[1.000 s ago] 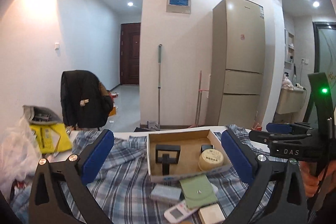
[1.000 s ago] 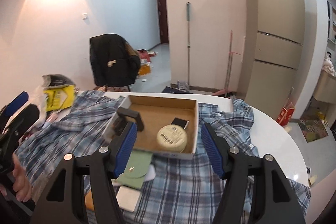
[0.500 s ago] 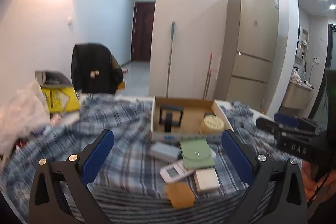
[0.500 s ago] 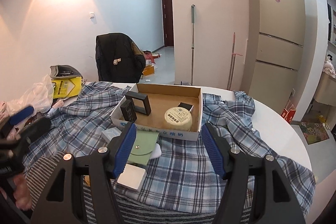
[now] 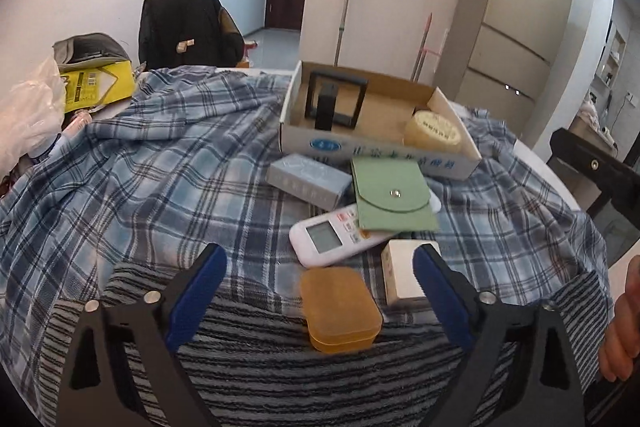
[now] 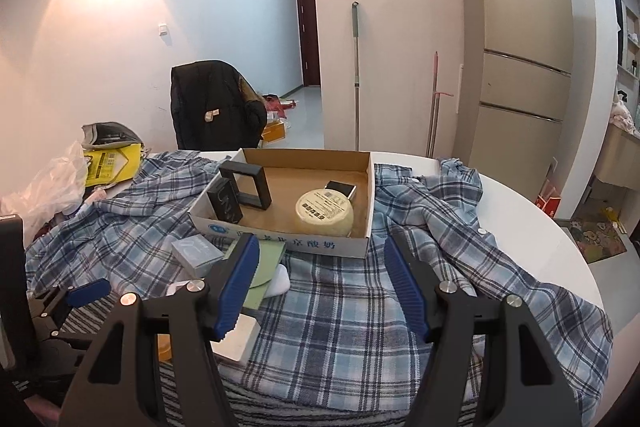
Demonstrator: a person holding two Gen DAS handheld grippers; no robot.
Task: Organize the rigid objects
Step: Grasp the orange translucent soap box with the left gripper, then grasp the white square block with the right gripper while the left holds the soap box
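A cardboard box (image 5: 320,146) (image 6: 304,251) on the plaid cloth holds a black frame (image 5: 336,99), a small black box (image 6: 226,205) and a round cream tin (image 5: 434,131) (image 6: 325,213). In front of it lie a grey box (image 5: 308,179), a green pouch (image 5: 390,199), a white remote (image 5: 324,237), a white box (image 5: 396,275) and an orange case (image 5: 340,307). My left gripper (image 5: 320,291) is open, its fingers either side of the orange case and above it. My right gripper (image 6: 318,283) is open and empty before the cardboard box.
A plaid shirt (image 5: 140,167) and a striped cloth (image 5: 260,367) cover the round white table (image 6: 560,247). A yellow package (image 5: 96,87) and a plastic bag (image 5: 24,115) sit at the left. A chair with a black jacket (image 6: 212,107) stands behind.
Both grippers have drawn back from the cardboard box and tilted down. The loose items in front of the box have come into the left view. Both stay open.
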